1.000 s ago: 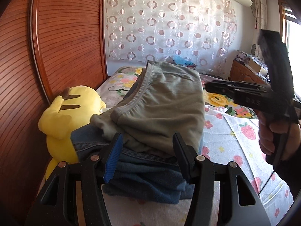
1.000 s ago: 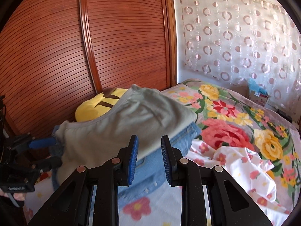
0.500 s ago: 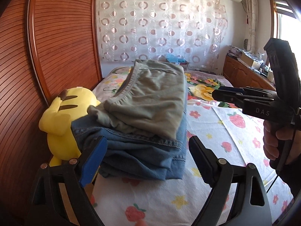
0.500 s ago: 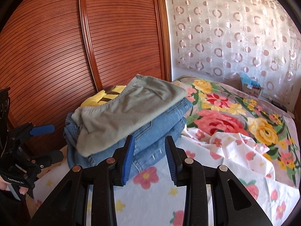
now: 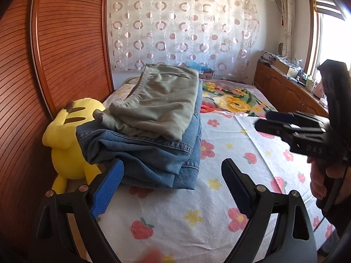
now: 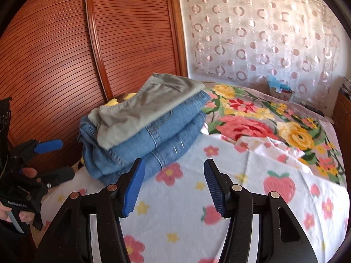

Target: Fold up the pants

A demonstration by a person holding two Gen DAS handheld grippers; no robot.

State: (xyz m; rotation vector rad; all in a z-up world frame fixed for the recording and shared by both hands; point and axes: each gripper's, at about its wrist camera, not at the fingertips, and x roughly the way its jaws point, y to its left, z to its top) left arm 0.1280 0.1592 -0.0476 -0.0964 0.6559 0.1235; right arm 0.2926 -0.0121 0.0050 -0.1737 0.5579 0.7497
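Observation:
Folded grey-green pants [image 5: 158, 103] lie on top of folded blue jeans [image 5: 149, 153] in a stack at the bed's left side; the stack also shows in the right wrist view, grey-green pants [image 6: 151, 109] over jeans [image 6: 153, 140]. My left gripper [image 5: 173, 184] is open and empty, just in front of the stack. My right gripper [image 6: 174, 186] is open and empty, in front of and right of the stack. Each gripper shows in the other's view, the right one [image 5: 296, 127] and the left one [image 6: 43, 153].
A yellow plush toy [image 5: 68, 135] sits left of the stack against the wooden slatted wardrobe [image 5: 43, 65]. The bed carries a white strawberry sheet [image 5: 219, 208] and a floral blanket [image 6: 263, 122]. A wooden cabinet [image 5: 291, 92] stands at right.
Both grippers have opened wider and pulled back from the stack. The grey-green pants were let go and now rest on the jeans.

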